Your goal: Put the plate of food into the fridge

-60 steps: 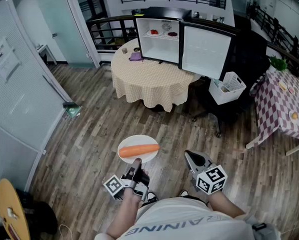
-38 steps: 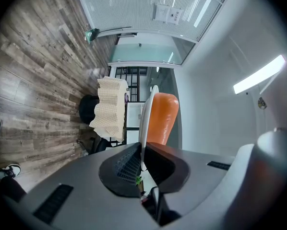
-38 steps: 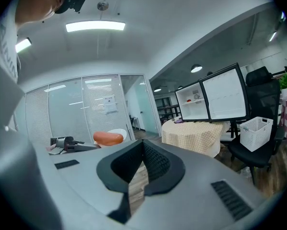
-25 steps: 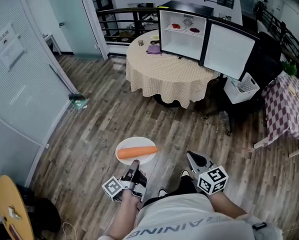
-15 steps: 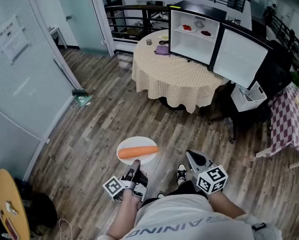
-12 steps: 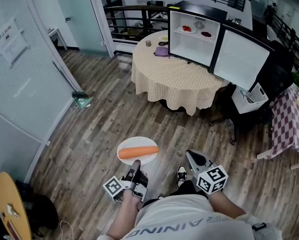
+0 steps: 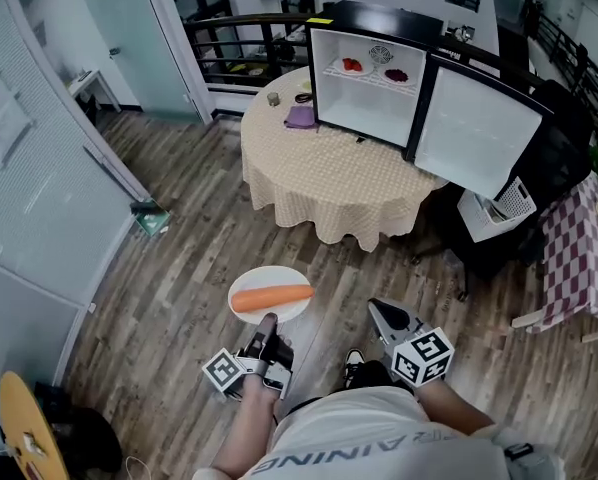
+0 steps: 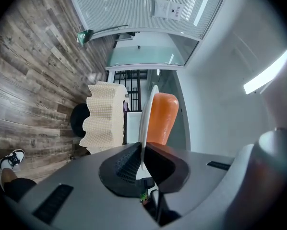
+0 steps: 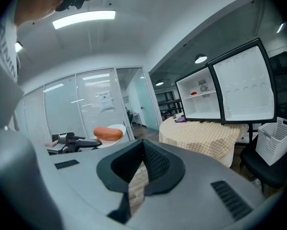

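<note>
Left gripper (image 7: 268,320) is pinching the white plate (image 7: 267,276) by its rim, jaws nearly closed, carrot (image 7: 271,296) lying on top. Right gripper (image 7: 377,308) is keeping its jaws together, empty. Open fridge (image 7: 364,108) is sitting nearer than before, plate still well short of it.

Head view: high up, facing forward and steeply down; wood floor (image 7: 179,268) close below, round table (image 7: 309,168) and open fridge (image 7: 364,98) far off near the top edge.
Left gripper view: rolled sideways, hard against the plate (image 8: 144,123), seen edge-on.
Right gripper view: level, facing the table across the floor.
All three share the table and plate; head and right gripper views share the fridge.
</note>
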### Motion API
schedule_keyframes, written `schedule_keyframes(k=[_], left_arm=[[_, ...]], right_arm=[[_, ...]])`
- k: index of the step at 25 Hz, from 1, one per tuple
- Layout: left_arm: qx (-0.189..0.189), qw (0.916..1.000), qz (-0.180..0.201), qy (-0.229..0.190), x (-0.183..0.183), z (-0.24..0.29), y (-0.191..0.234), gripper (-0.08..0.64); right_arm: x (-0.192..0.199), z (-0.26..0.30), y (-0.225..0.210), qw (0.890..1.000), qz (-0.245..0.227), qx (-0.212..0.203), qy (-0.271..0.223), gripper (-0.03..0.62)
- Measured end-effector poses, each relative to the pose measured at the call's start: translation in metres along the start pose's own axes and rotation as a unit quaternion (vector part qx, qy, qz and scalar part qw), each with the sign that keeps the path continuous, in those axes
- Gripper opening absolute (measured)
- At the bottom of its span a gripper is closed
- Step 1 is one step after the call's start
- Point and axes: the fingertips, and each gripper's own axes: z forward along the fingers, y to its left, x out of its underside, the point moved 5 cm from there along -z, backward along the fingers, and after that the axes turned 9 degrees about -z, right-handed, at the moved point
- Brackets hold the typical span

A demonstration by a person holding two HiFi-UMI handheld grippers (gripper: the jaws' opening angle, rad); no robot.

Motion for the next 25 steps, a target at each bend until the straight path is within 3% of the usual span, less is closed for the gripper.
schedule_keyframes(k=[8, 15, 25], left_arm=[[-0.001, 0.9999, 0.000, -0.014, 0.014, 0.069, -0.004, 0.025], [-0.012, 0.9997, 0.003, -0.023, 0.017, 0.104, 0.002, 0.025], [-0.012, 0.9999, -0.004, -0.004, 0.001, 0.161, 0.002, 0.025]], right_arm=[[-0.017, 0.024, -0.059, 0.999, -0.030, -0.023, -0.001, 0.020], [-0.024, 0.043, -0.113, 1.000, -0.015, -0.014, -0.010, 0.020], [-0.028, 0.075, -0.143, 1.000, -0.008, -0.010, -0.010, 0.020]])
